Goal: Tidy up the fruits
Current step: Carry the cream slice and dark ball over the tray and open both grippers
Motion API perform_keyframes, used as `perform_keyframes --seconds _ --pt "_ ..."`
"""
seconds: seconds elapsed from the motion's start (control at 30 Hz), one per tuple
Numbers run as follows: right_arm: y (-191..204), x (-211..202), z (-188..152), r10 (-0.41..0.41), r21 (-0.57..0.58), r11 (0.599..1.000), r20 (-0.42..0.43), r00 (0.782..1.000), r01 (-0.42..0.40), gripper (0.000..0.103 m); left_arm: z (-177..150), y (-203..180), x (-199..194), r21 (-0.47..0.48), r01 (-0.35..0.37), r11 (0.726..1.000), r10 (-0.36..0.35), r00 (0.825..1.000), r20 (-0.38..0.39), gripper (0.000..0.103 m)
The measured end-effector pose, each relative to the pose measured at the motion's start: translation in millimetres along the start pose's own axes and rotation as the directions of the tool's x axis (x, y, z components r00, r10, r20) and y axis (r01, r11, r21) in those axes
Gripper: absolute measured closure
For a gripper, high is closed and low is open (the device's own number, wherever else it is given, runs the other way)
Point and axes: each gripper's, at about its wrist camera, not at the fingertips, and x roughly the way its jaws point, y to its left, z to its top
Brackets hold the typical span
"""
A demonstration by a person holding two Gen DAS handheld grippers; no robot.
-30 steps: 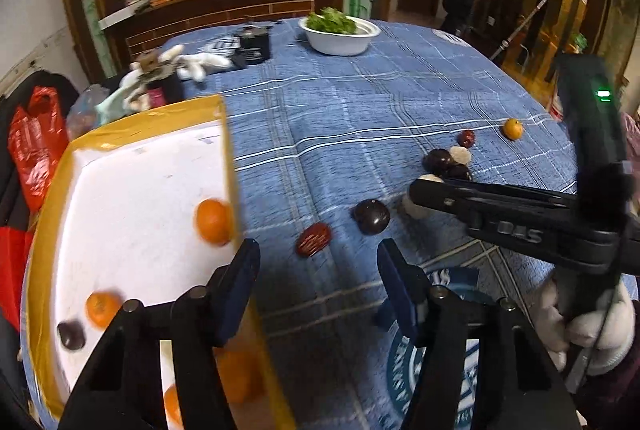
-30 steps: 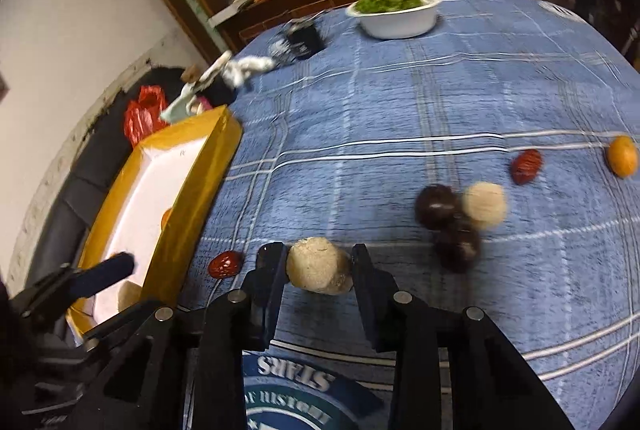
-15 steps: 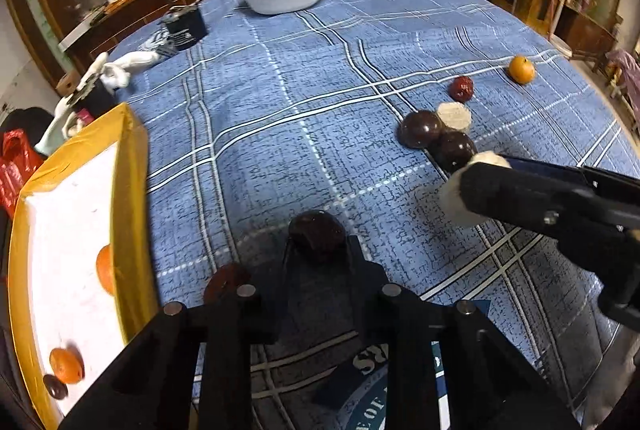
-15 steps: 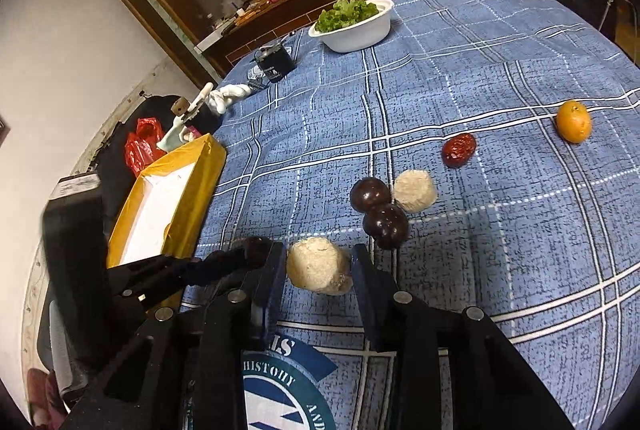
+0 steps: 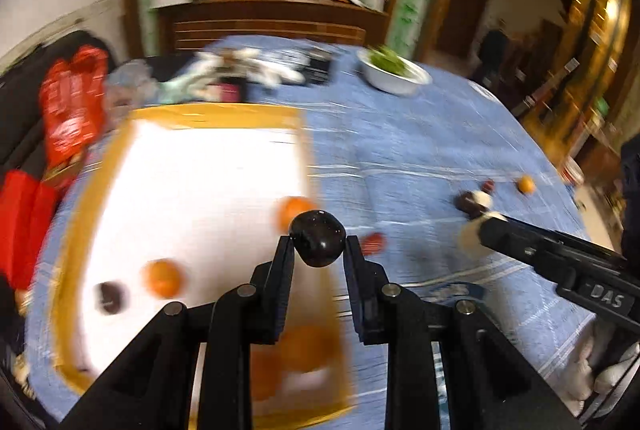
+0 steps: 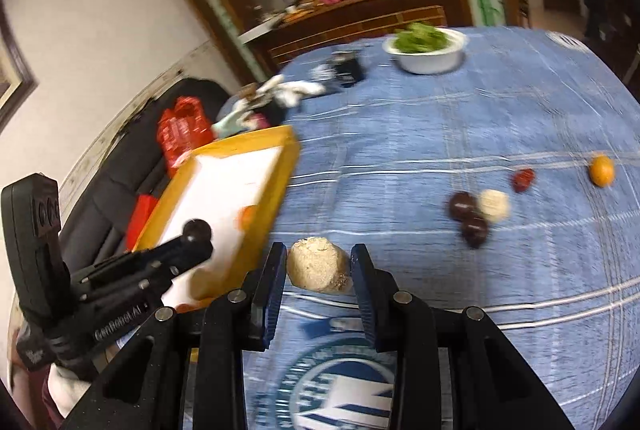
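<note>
My left gripper (image 5: 318, 250) is shut on a dark round fruit (image 5: 318, 238) and holds it above the right rim of the yellow tray (image 5: 216, 117). The tray's white floor holds two oranges (image 5: 162, 278) and a dark fruit (image 5: 110, 296). My right gripper (image 6: 318, 270) is shut on a beige round fruit (image 6: 318, 264), held above the blue tablecloth near the tray's corner (image 6: 280, 173). On the cloth lie two dark fruits (image 6: 466, 213), a beige fruit (image 6: 496, 205), a red fruit (image 6: 524, 179) and an orange (image 6: 602, 169).
A white bowl of greens (image 6: 426, 47) stands at the far side. White gloves and a dark box (image 6: 346, 69) lie beyond the tray. A red bag (image 5: 74, 101) sits off the table's left edge. A red fruit (image 5: 374, 242) lies by the tray.
My left gripper closed on the dark fruit, lifted it and swung left over the tray. My right gripper kept the beige fruit and moved left toward the tray.
</note>
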Motion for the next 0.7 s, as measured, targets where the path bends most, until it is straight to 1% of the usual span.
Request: perform_keyframes --seconds 0.1,0.17,0.23,0.3,0.33,0.47,0.53,0.6,0.63,0.67,0.7 --pt "35.4 13.5 5.0 0.048 -0.047 0.998 -0.031 0.998 -0.050 0.066 -2.2 43.4 -9.3 -0.082 -0.062 0.995 0.064 0.998 0.023 0.078" --pt "54.7 24.5 5.9 0.078 -0.066 0.994 -0.058 0.995 -0.082 0.066 -5.3 67.5 -9.5 -0.131 -0.092 0.987 0.096 0.995 0.019 0.078" --pt "76.0 39.1 4.7 0.105 -0.088 0.990 -0.096 0.990 -0.114 0.066 -8.9 85.2 -6.9 -0.166 -0.114 0.979 0.118 0.993 0.011 0.078" --pt "96.3 53.9 -0.1 0.113 -0.121 0.984 -0.132 0.985 -0.129 0.066 -13.1 99.7 -4.1 -0.191 -0.129 0.973 0.132 0.991 0.002 0.078" --pt "108.6 63.9 -4.3 0.111 -0.146 0.980 -0.155 0.982 -0.133 0.066 -15.4 106.4 -2.4 -0.202 -0.132 0.970 0.135 0.991 -0.001 0.078" --pt "132.7 92.2 -20.0 0.095 -0.202 0.969 -0.223 0.970 -0.142 0.066 -21.7 119.0 -2.0 -0.217 -0.141 0.966 0.143 0.990 -0.006 0.078" --pt "141.1 104.0 -28.1 0.084 -0.221 0.965 -0.250 0.965 -0.141 0.065 -24.0 122.1 -4.7 -0.224 -0.148 0.963 0.152 0.988 -0.002 0.078" --pt "145.8 109.2 -32.2 0.077 -0.231 0.963 -0.257 0.963 -0.139 0.064 -24.0 122.2 -7.4 -0.225 -0.156 0.962 0.161 0.987 0.005 0.076" --pt "148.5 109.1 -33.3 0.073 -0.240 0.961 -0.250 0.966 -0.135 0.064 -24.2 122.7 -10.2 -0.226 -0.152 0.962 0.159 0.987 0.012 0.070" --pt "151.0 108.9 -33.5 0.070 -0.248 0.960 -0.245 0.967 -0.133 0.063 -24.6 122.8 -13.4 -0.227 -0.145 0.963 0.154 0.988 0.018 0.054" --pt "152.5 108.2 -32.6 0.075 -0.253 0.958 -0.242 0.967 -0.137 0.063 -23.8 122.2 -16.1 -0.228 -0.141 0.963 0.151 0.988 0.028 0.046"
